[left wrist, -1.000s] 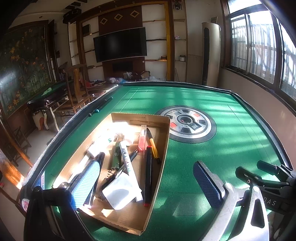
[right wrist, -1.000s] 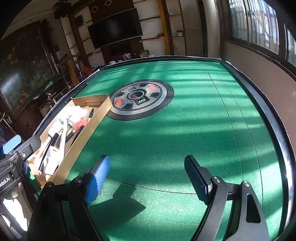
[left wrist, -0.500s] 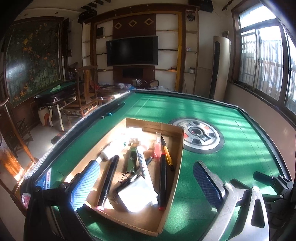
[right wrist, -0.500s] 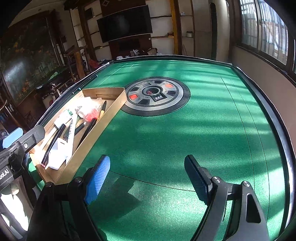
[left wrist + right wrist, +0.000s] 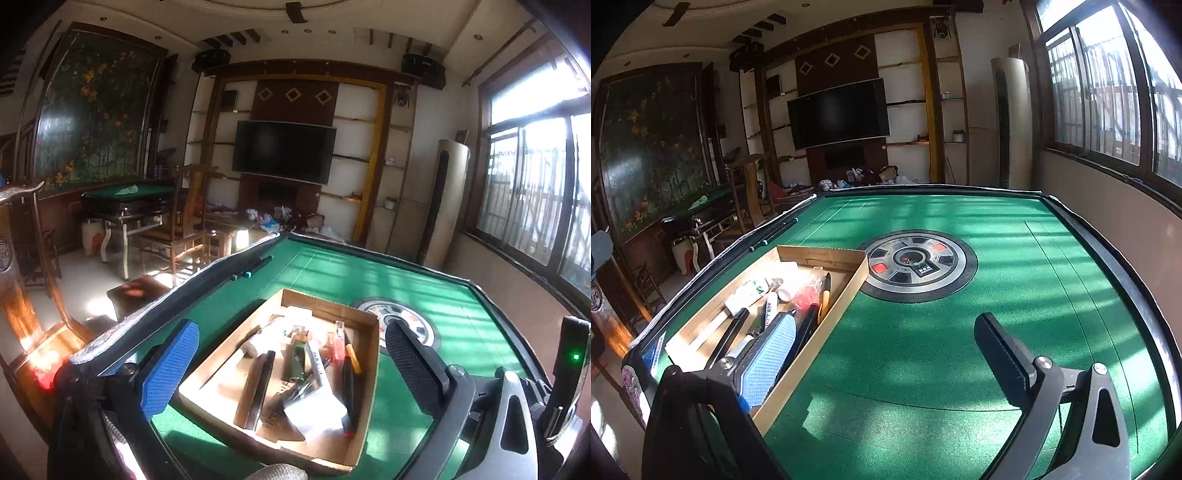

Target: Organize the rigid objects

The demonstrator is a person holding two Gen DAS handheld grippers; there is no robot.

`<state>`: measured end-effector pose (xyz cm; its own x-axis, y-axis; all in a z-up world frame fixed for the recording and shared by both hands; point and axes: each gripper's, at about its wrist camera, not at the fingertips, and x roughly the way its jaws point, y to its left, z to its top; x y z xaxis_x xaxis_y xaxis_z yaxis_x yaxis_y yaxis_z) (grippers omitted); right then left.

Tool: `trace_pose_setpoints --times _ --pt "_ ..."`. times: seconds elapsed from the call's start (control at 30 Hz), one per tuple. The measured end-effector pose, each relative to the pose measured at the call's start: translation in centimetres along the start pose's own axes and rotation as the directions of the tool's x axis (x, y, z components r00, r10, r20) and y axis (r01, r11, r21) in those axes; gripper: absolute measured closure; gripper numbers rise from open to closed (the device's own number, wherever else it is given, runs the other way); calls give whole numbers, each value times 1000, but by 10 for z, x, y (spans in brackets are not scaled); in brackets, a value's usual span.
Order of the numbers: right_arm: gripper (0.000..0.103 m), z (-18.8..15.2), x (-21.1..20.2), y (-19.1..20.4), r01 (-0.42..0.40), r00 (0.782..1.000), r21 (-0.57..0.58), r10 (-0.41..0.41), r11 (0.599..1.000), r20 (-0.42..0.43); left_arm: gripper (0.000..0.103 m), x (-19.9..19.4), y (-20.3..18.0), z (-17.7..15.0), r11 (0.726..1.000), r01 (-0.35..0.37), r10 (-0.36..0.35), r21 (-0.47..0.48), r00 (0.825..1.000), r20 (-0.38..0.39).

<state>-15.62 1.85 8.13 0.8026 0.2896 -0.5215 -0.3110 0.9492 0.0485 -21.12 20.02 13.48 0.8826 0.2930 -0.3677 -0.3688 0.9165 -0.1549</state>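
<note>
I'm looking out over a green felt mahjong table with its round control dial set in the middle, and there's a second green-topped game table off to my left. This is a home lounge or games room: a big dark television hangs on a wood-trimmed shelf wall, a large floral mural fills the left wall, carved wooden chairs stand on a pale tiled floor, a tall standing air conditioner sits in the corner, and barred windows let in sun.
</note>
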Motion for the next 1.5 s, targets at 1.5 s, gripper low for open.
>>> trace_pose_setpoints --times 1.5 --pt "5 -38 18 68 -89 987 -153 67 984 -143 1 48 18 -27 990 -140 136 -3 966 -220"
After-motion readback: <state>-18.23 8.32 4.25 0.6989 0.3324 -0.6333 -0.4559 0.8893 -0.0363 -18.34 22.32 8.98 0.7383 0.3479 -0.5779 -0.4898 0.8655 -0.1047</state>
